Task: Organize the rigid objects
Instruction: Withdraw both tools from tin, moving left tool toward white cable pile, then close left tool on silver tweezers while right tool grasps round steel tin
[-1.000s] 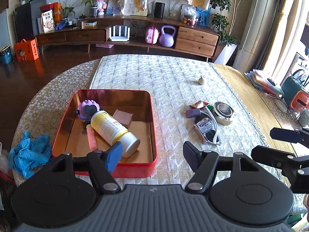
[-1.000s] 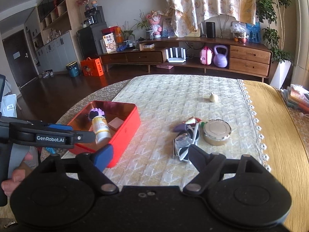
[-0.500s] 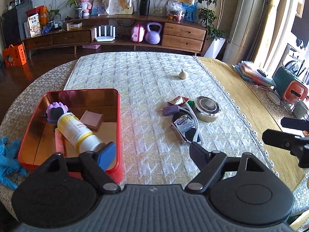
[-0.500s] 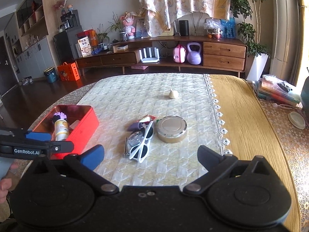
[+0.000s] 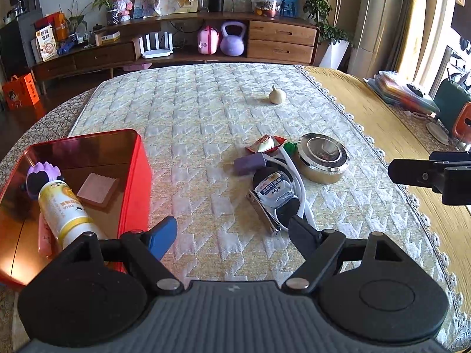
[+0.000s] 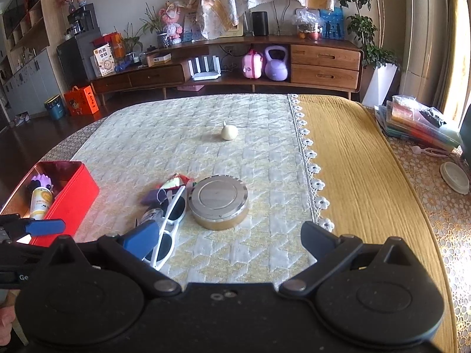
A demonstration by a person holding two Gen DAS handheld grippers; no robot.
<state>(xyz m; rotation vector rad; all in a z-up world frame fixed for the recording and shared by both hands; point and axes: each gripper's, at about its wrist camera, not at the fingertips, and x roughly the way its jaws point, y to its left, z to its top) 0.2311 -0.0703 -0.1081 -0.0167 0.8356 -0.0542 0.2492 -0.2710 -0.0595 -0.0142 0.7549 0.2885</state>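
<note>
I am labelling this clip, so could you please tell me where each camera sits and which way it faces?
Left wrist: on the left gripper, facing the sunglasses and red tin; own open fingers show.
Right wrist: on the right gripper, facing the round tin; own open fingers show.
Shared: both see the tins, the sunglasses and the other gripper.

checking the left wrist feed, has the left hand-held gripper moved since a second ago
Yes. The left hand-held gripper has shifted right: the red tin, centred between its fingers before, now sits at the left edge, and the sunglasses lie ahead.
</note>
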